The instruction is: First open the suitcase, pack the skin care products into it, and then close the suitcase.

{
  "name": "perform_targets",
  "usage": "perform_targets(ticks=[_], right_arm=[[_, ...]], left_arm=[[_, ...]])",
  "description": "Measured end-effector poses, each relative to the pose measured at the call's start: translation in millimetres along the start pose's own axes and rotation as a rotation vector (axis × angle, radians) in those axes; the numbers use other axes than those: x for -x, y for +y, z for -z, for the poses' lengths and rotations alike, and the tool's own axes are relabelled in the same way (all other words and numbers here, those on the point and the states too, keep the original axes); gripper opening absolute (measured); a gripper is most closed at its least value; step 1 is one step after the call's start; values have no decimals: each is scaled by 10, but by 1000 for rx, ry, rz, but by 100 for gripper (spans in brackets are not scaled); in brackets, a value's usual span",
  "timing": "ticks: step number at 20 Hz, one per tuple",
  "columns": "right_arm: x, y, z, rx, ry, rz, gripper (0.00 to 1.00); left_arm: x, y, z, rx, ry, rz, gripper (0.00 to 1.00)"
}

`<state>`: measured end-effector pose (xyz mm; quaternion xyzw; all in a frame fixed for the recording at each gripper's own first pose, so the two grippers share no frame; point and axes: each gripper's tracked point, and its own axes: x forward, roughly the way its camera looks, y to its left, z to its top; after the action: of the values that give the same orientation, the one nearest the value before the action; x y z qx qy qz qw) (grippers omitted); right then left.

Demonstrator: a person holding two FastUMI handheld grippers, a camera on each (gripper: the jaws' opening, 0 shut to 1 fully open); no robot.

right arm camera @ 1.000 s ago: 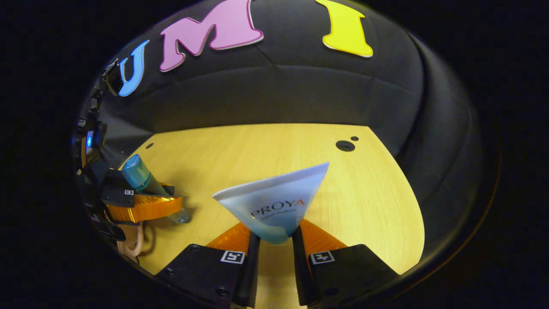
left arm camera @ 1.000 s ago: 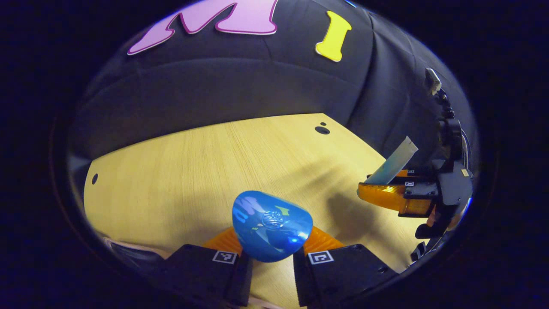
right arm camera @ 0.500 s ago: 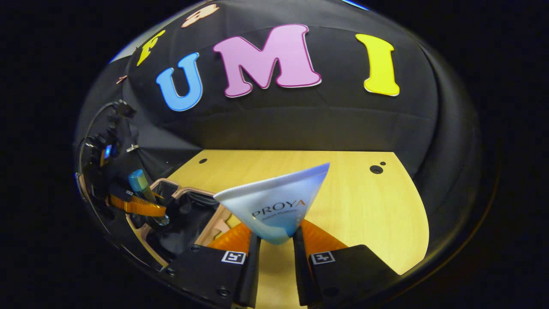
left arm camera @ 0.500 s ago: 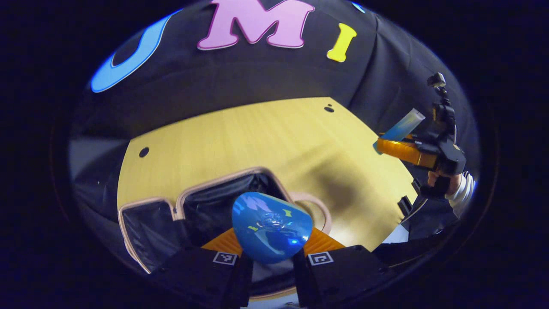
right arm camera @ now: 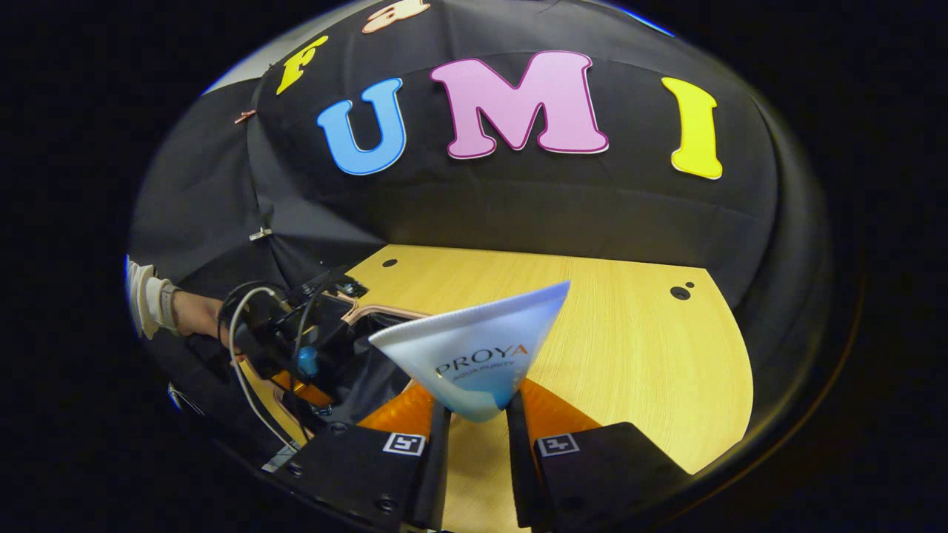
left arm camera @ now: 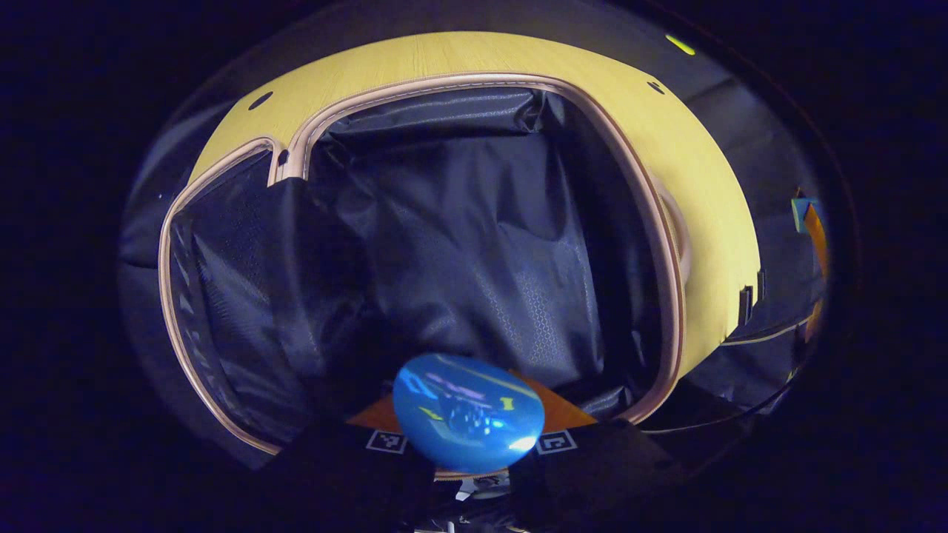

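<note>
Now our left gripper (left arm camera: pixel 468 437) held the bottle (left arm camera: pixel 468 411) over the open suitcase (left arm camera: pixel 474 244); our right gripper (right arm camera: pixel 474 422), beside it, gripped the tube (right arm camera: pixel 474 355).

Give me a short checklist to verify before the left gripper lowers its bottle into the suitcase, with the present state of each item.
1. Suitcase open, lining exposed: ok.
2. Blue-capped bottle clamped between the fingers of the left gripper: ok.
3. Left gripper positioned over the open compartment, not over the table: ok.
4. Compartment bottom free of other items: cannot tell, the lining is dark and folded.
5. White tube secure in the right gripper: ok.
6. Right gripper waiting over the table, apart from the left gripper: ok.
</note>
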<state>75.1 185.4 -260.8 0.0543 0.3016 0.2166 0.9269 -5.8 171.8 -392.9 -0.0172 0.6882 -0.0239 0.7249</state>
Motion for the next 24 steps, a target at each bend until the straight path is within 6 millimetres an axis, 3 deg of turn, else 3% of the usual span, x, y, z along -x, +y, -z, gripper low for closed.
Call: perform_targets(ticks=[1, 6, 7, 9, 11, 12, 16, 18, 20, 24], right_arm=[[22, 31, 17, 6, 2, 0, 40], [28, 158, 128, 19, 47, -6, 40], [16, 186, 152, 20, 57, -11, 39], [-27, 260, 211, 22, 87, -25, 39], [-78, 385, 307, 13, 136, -48, 40], [-124, 514, 363, 12, 173, -73, 40], [-266, 1126, 590, -4, 311, -212, 40], [-385, 1399, 758, -18, 400, -249, 40], [-492, 1553, 999, -41, 510, -243, 40], [-621, 1737, 1404, -148, 767, -184, 40]], left_arm=[[-24, 48, -22, 7, 5, -3, 46], [-219, 216, 72, 70, 45, -37, 49], [-213, 218, 86, 74, 42, -31, 46], [-205, 217, 73, 66, 24, -16, 49], [-105, 200, 97, 75, 2, -7, 54], [-2, 150, 74, 81, -43, 20, 68], [581, 250, -40, 51, -310, 50, 75], [840, 431, -13, 57, -412, 45, 76], [1026, 671, 137, 85, -471, 32, 76], [1143, 1283, 509, 229, -505, 5, 76]])
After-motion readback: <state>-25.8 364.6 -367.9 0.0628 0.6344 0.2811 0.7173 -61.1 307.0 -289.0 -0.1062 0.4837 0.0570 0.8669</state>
